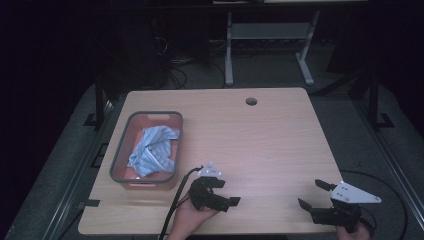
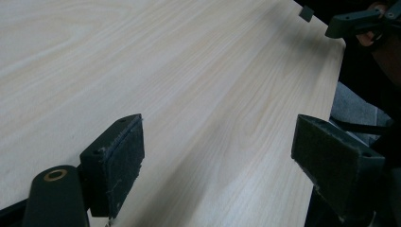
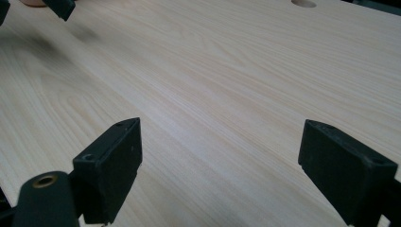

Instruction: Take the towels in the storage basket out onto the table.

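- At the lower middle of the high view, the left gripper (image 1: 227,192) sits in a hand (image 1: 192,216) low over the wooden table (image 1: 260,140), its jaws spread wide with nothing between them.
- In the lower right corner of that view, the right gripper (image 1: 313,195) hangs by the table's near edge, jaws wide apart and empty.
- At the left of that view, a grey-rimmed bin (image 1: 146,150) with a pinkish inside stands on the table, and a crumpled blue striped cloth (image 1: 152,150) lies in it, near the left gripper but apart from it.
- Toward the top of the table there is a small round hole (image 1: 251,101).
- In the left gripper view, two black pads (image 2: 124,158) rise from the bottom corners, far apart, with bare wood between them; the other gripper's jaw tips show at the upper right.
- In the right gripper view, the pads (image 3: 118,161) stand equally wide over bare wood; the hole (image 3: 303,3) shows at the top edge.
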A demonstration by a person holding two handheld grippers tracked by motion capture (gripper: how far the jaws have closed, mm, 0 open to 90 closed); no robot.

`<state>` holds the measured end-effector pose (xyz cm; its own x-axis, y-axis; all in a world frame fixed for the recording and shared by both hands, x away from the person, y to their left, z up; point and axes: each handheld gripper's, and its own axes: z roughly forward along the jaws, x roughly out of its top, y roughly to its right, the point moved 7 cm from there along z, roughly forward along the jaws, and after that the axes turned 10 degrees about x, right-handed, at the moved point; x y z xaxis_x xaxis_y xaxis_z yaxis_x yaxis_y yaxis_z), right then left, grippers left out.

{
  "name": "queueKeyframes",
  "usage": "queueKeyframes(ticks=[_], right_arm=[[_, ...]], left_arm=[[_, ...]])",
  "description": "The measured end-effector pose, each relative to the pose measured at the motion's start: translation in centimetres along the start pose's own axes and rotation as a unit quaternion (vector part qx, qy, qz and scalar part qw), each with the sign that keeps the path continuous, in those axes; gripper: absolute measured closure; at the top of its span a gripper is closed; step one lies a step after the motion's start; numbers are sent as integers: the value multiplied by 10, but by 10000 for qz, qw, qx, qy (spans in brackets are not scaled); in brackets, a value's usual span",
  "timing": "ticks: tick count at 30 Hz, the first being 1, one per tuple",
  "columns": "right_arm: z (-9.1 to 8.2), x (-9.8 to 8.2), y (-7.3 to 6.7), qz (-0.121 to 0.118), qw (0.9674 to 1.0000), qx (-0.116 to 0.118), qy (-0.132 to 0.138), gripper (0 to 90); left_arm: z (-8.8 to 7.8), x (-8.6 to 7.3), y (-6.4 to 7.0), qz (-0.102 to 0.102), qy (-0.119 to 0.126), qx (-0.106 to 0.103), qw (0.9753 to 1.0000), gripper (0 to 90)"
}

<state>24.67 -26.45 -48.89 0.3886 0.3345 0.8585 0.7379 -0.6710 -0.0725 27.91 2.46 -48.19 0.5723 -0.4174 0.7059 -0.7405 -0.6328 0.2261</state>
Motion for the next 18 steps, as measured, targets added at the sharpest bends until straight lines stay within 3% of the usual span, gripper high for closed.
queueKeyframes(ticks=[7, 8, 18], right_arm=[[-2, 0, 0, -23, 10000, -39, 45, 137], [-1, -1, 0, 46, 10000, -39, 18, 137], [-1, -1, 4, 57, 10000, -73, 28, 137]], left_arm=[[6, 20, -3, 77, -116, 92, 9999, 171], [7, 30, -4, 76, -136, 104, 9998, 172], [2, 68, -12, 254, -220, 171, 9993, 179]])
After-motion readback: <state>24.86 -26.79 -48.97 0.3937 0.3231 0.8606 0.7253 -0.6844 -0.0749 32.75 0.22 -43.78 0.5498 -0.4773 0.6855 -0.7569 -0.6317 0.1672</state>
